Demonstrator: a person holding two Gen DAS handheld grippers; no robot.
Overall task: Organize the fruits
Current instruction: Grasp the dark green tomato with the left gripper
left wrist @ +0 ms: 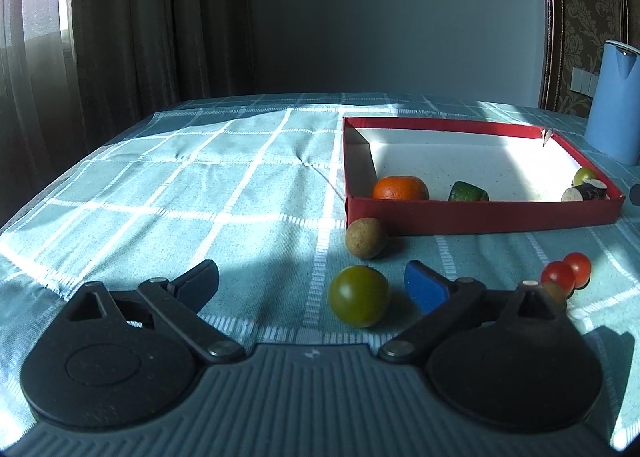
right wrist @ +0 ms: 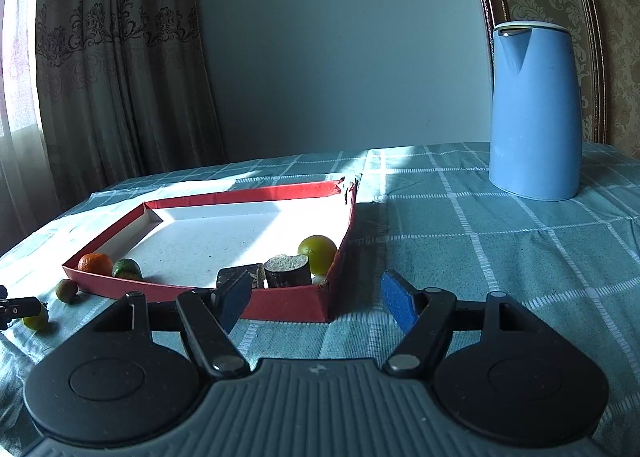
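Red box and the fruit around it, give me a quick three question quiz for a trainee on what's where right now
1. True or false: the orange fruit lies inside the red box.
2. Which fruit sits between the open fingers of the left gripper?
A. green round fruit
B. brown round fruit
C. red cherry tomatoes
3. Fill in: the blue kettle stands ____ the red box, on the checked tablecloth.

Key
1. True; it is by the near wall, next to a green piece.
2. A; the pads are not pressing on it.
3. Outside; it is beyond the box's far right corner in the right wrist view.
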